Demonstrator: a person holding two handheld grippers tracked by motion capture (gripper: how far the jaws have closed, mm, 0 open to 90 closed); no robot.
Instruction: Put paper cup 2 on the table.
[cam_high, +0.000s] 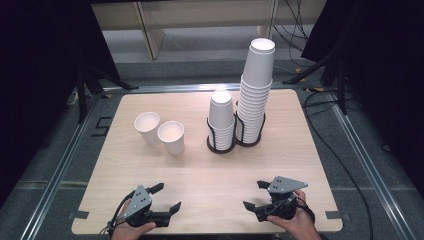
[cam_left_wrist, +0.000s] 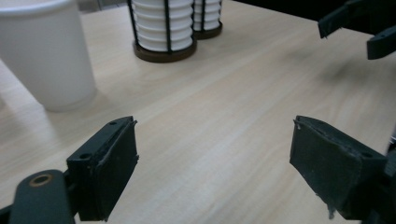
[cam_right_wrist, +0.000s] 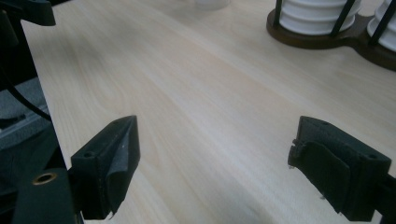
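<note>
Two loose white paper cups (cam_high: 147, 127) (cam_high: 171, 136) stand side by side on the left half of the wooden table (cam_high: 210, 172). A black two-ring holder (cam_high: 235, 144) near the middle carries a short cup stack (cam_high: 221, 116) and a tall cup stack (cam_high: 256, 85). My left gripper (cam_high: 167, 196) hovers low at the front left, jaws wide apart and nothing between them (cam_left_wrist: 215, 163). My right gripper (cam_high: 253, 194) sits at the front right, also open and empty (cam_right_wrist: 215, 163). In the left gripper view one cup (cam_left_wrist: 46, 51) is close at the left.
The table's front edge runs just under both hands. A metal frame rail (cam_high: 60, 165) borders the table on the left, and cables (cam_high: 345, 165) trail on the floor at the right. Bare wood lies between the grippers and the cups.
</note>
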